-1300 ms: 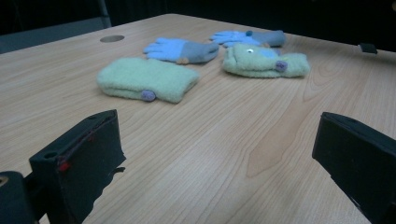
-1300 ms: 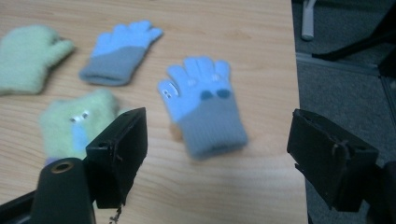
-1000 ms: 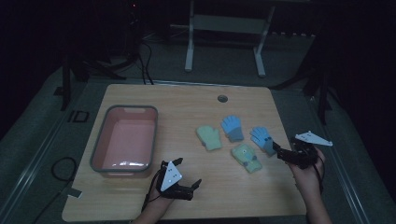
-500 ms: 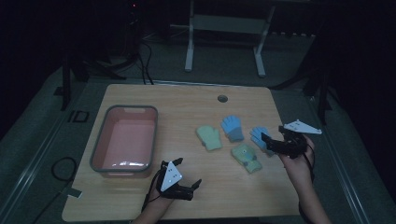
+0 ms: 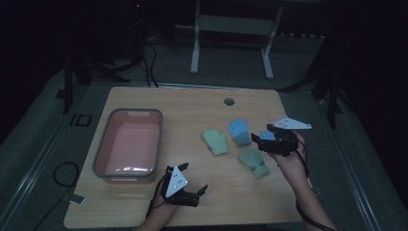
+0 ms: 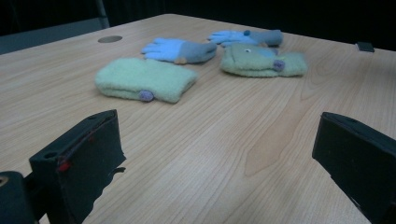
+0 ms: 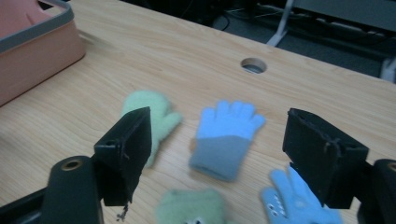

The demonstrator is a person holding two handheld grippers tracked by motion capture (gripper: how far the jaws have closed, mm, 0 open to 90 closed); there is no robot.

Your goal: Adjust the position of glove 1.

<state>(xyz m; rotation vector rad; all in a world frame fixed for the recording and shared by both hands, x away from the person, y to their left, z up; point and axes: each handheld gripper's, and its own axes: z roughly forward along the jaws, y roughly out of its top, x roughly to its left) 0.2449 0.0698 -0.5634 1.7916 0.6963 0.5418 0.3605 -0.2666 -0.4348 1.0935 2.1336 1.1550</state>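
Observation:
Four knitted handwear pieces lie right of centre: a green mitten [image 5: 215, 142], a blue glove [image 5: 239, 131], a second green mitten [image 5: 253, 162] and a second blue glove [image 5: 267, 136]. My right gripper [image 5: 257, 142] hovers open over that second blue glove, partly hiding it. In the right gripper view its jaws stand wide apart above the blue glove [image 7: 226, 135], with the other blue glove [image 7: 294, 200] under the right jaw. My left gripper [image 5: 196, 177] rests open near the front edge. Its view looks across bare wood at the green mitten [image 6: 144, 79] and the gloves behind.
A pink bin [image 5: 102, 155] with a grey rim stands at the table's left and holds nothing that I can see. A round cable hole [image 5: 229, 102] sits near the far edge. Dark floor and a metal frame lie beyond the table.
My right gripper has moved left and forward, from the table's right edge to above the right-hand blue glove. The left gripper has stayed where it was.

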